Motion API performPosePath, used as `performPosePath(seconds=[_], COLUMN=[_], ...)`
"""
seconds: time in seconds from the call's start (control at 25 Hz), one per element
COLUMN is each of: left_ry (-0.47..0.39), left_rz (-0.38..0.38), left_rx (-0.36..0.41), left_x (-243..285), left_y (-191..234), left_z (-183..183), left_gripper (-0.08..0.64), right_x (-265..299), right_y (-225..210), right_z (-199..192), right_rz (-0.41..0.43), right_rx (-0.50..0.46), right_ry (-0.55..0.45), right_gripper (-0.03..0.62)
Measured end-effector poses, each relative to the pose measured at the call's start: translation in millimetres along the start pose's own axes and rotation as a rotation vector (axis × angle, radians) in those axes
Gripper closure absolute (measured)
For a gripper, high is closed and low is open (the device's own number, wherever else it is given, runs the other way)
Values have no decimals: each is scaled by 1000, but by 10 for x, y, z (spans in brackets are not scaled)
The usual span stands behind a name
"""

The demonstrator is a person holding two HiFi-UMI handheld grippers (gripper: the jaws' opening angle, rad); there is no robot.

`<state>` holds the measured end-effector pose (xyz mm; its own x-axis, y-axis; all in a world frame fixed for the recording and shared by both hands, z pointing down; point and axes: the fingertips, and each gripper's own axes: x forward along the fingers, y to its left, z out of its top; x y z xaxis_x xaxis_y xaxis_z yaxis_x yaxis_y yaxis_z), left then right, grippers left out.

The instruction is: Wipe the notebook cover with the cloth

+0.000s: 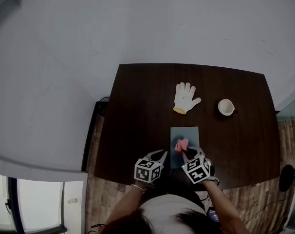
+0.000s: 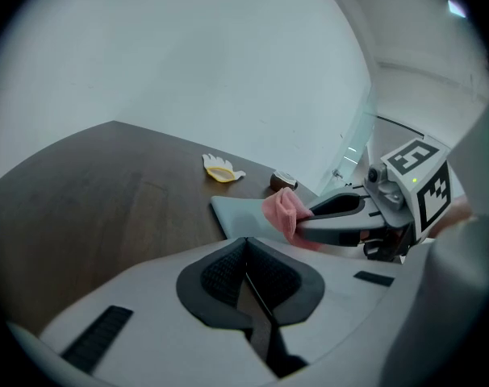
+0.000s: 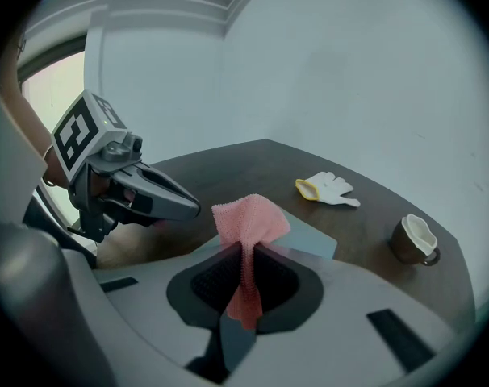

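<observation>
A blue-grey notebook (image 1: 185,134) lies flat near the table's front edge. My right gripper (image 1: 187,153) is shut on a pink cloth (image 1: 181,145) and holds it over the notebook's near end. In the right gripper view the cloth (image 3: 248,226) stands up from between the closed jaws, with the notebook (image 3: 315,240) just beyond. My left gripper (image 1: 160,155) hovers just left of the notebook, shut with nothing in it. In the left gripper view the pads (image 2: 220,274) meet, and the cloth (image 2: 280,210) and notebook (image 2: 238,214) lie ahead to the right.
A white glove (image 1: 186,97) with a yellow cuff lies behind the notebook. A small cup (image 1: 226,107) stands at the right. The dark wooden table (image 1: 133,121) ends close to the person's body; a pale wall rises behind it.
</observation>
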<state>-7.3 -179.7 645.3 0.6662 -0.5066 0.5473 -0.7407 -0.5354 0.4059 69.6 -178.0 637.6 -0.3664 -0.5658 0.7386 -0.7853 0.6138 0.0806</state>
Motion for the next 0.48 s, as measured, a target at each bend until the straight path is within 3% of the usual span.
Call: performPosePath(seconds=[0.28,0.48], left_ry=[-26,-41], left_rz=[29,39], left_rx=[-21,-31], left_x=[-142,-226], left_y=[51,87], left_z=[-15,3], left_gripper=[541,541], right_x=[233,348], right_y=[406,547], right_z=[32,-39], right_rz=[94,117], right_rx=[-56,-61], right_ry=[30,59], right_gripper=[549,549])
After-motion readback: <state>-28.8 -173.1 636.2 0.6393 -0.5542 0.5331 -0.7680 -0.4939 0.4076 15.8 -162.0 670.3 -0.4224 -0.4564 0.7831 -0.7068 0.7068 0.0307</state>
